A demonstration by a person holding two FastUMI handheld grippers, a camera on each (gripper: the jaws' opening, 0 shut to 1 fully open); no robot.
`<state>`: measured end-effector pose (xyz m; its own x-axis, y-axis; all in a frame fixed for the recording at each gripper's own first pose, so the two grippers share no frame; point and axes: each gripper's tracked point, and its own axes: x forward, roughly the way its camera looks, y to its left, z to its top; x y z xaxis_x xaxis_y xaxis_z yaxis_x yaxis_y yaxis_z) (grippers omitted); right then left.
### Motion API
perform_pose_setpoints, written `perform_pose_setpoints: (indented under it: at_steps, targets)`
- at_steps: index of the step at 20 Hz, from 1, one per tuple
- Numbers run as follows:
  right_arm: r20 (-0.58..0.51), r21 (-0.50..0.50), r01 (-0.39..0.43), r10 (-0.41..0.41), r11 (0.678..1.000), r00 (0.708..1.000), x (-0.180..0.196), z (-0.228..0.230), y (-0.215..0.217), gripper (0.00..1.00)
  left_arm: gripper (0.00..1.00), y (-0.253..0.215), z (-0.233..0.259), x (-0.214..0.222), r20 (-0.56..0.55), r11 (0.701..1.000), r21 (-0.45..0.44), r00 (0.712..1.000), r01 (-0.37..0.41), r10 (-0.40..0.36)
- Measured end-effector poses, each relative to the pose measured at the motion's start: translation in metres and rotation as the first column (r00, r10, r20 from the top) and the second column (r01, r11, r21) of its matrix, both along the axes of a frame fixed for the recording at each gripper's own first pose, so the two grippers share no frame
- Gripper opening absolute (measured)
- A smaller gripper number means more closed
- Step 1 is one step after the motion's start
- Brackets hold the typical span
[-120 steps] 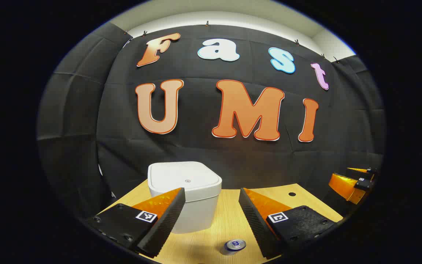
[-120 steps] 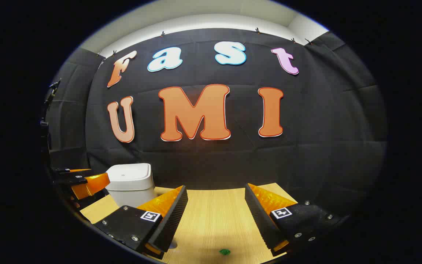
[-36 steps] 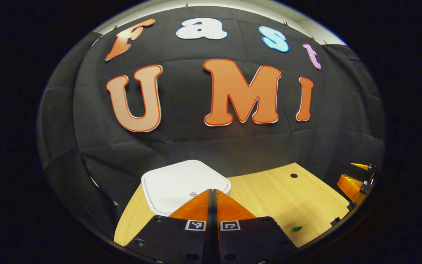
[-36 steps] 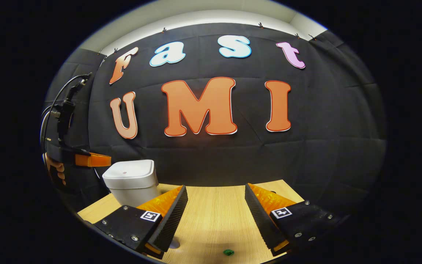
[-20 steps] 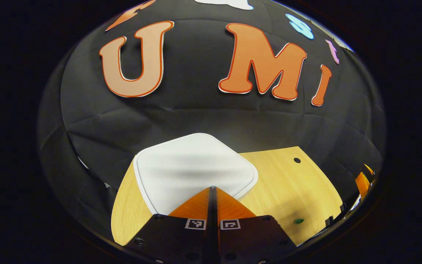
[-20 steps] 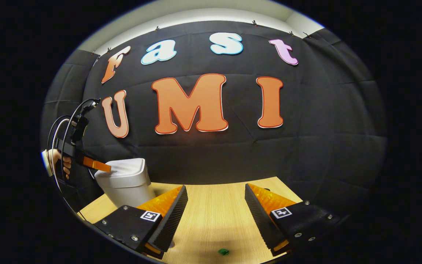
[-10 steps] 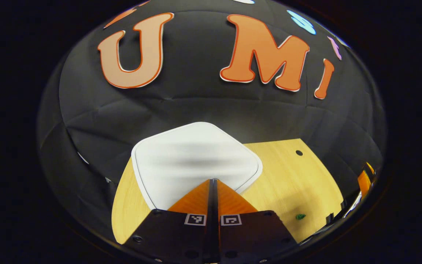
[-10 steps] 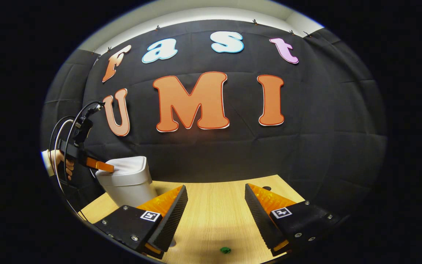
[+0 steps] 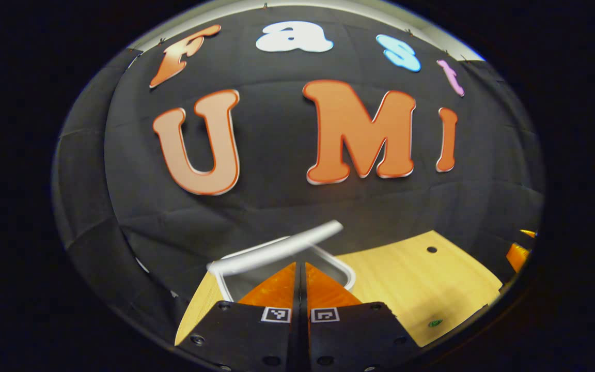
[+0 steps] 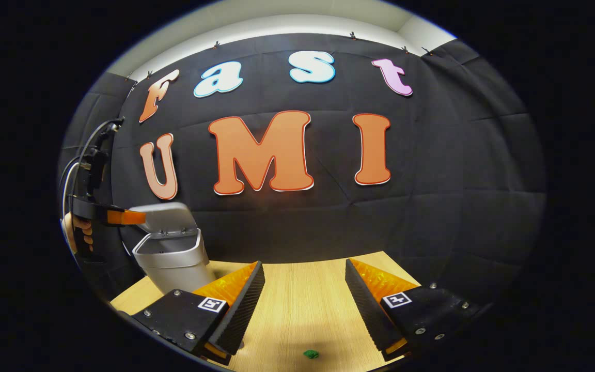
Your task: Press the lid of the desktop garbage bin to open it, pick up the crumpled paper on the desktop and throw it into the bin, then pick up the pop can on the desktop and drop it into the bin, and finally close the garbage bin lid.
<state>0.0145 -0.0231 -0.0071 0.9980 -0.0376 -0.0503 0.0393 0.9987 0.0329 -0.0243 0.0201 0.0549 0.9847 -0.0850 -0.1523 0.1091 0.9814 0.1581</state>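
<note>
Presently, one garbage bin (image 10: 176, 261) stands at the left end of the wooden desktop (image 10: 302, 299), its lid (image 10: 166, 216) tilted up and the mouth exposed; the contents cannot be made out. The left gripper (image 9: 298, 268), fingers pressed together on nothing, hovers just above the bin's rim, held by a hand (image 10: 78, 230). The right gripper (image 10: 302, 299) stands spread apart and empty over the desktop. One small green object (image 10: 310, 354) lies beneath it.

Overhead light falls evenly; the desk (image 10: 302, 299) is bright against the dim booth. Strong fisheye bending at the edges. In the left gripper view the raised lid (image 9: 277, 248) is motion-blurred.
</note>
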Motion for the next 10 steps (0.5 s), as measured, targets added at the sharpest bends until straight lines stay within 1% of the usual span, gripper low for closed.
perform_pose_setpoints:
  at_steps: [1, 3, 6, 10]
  targets:
    - [0.001, 0.001, -0.002, 0.002, 1.000, 1.000, 0.000, 0.000, 0.001, 0.94, 0.00, -0.003, 0.000, -0.010, 0.001, 1.000, -0.019, 1.000, 0.006, -0.006]
    - [0.008, -0.002, -0.011, 0.011, 1.000, 1.000, -0.002, 0.003, 0.006, 0.94, 0.00, -0.019, -0.001, -0.022, 0.002, 0.996, -0.086, 1.000, 0.024, -0.024]
    - [0.013, 0.001, -0.043, 0.043, 0.999, 0.999, -0.002, 0.005, 0.015, 0.94, 0.00, -0.025, -0.003, -0.036, 0.017, 0.987, -0.159, 1.000, 0.020, -0.017]
    - [0.015, 0.026, -0.082, 0.081, 0.996, 0.997, -0.001, 0.005, 0.024, 0.94, 0.00, -0.014, -0.007, -0.053, 0.034, 0.986, -0.163, 0.999, -0.021, 0.027]
